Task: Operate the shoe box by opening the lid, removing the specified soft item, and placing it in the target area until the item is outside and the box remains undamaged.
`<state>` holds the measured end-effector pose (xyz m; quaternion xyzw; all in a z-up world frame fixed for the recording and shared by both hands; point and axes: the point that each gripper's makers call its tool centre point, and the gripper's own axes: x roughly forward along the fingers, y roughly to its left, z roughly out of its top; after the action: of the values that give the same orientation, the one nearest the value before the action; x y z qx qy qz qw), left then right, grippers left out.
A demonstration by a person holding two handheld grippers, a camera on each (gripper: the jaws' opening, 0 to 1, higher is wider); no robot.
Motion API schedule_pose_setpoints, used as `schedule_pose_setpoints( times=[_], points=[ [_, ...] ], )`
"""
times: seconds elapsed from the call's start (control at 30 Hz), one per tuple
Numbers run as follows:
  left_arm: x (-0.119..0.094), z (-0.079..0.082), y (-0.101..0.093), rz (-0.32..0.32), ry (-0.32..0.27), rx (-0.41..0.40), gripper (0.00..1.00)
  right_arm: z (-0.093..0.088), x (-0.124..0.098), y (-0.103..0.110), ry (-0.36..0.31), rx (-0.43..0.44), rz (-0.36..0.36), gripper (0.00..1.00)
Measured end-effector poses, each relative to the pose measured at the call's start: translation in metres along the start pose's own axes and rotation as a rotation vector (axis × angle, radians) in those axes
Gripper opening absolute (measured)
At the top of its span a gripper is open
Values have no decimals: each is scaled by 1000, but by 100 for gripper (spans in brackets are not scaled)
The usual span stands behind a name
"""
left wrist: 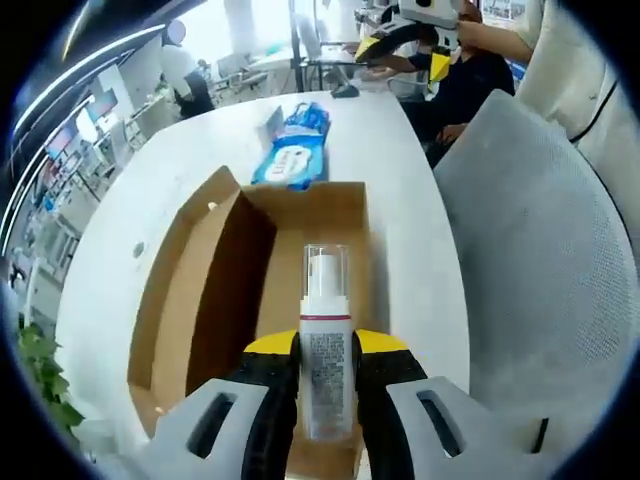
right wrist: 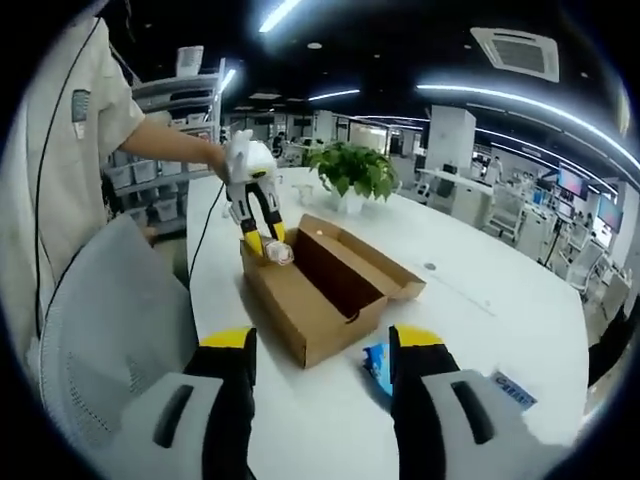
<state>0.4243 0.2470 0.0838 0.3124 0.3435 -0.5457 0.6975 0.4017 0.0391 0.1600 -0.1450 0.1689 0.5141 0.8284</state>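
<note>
While the shoe box sits open on the white worktop, these lines tell where each thing is and why.

Shoe box: brown cardboard shoe box (left wrist: pixel 300 260), lid (left wrist: pixel 185 290) folded back flat to its left side in the left gripper view, so the inside is reachable from above.

Left tongs: left tongs (left wrist: pixel 327 362) pinch a small clear-capped bottle (left wrist: pixel 326 340) by its labelled body, one yellow-tipped jaw on each side, cap pointing away. In the right gripper view the same tongs (right wrist: pixel 268 244) hold it just over the far-left end of the box (right wrist: pixel 330 290).

Task's thing: the bottle is over the open box, held clear of the walls, seemingly so it can come out without scraping the cardboard. Whether it counts as the soft item I cannot tell.

Right tongs: right tongs (right wrist: pixel 322 350) are spread and empty, hanging near the box's near end, apparently waiting.

Wipes pack: blue wipes pack (left wrist: pixel 295 160) lies on the worktop (left wrist: pixel 420 240) beyond the far end of the box; in the right gripper view it (right wrist: pixel 378 365) peeks between the spread jaws.

Surroundings: a grey chair (left wrist: pixel 540 290) stands to the right of the worktop, and a potted plant (right wrist: pixel 350 172) at its far edge.

Stage, as a judgement: lid opening done, lift-out under way, placing not yet done.
</note>
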Motion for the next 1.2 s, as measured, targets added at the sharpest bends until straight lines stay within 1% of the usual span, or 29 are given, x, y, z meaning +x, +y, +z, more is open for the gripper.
schedule_pose_setpoints(
  times=[0.23, 0.43, 0.5, 0.7, 0.87, 1.03, 1.2],
  points=[
    [-4, 33, -17, -29, -69, 27, 19, 5, 11, 14, -7, -30, 40, 43],
    [-4, 54, -31, -59, -114, 60, 19, 11, 22, 26, -24, -47, 68, 39],
    [-3, 59, -33, -61, -122, 66, 19, 13, 26, 31, -31, -56, 79, 36],
    [-1, 73, -46, -97, -149, 96, 19, 19, 37, 45, -53, -63, 111, 32],
    [3, 80, -59, -129, -150, 130, 19, 21, 43, 55, -49, -72, 138, 32],
    [6, 90, -74, -181, -166, 153, 19, 21, 50, 65, -45, -86, 167, 31],
    [10, 96, -83, -209, -169, 190, 19, 20, 54, 78, -40, -102, 197, 29]
  ],
)
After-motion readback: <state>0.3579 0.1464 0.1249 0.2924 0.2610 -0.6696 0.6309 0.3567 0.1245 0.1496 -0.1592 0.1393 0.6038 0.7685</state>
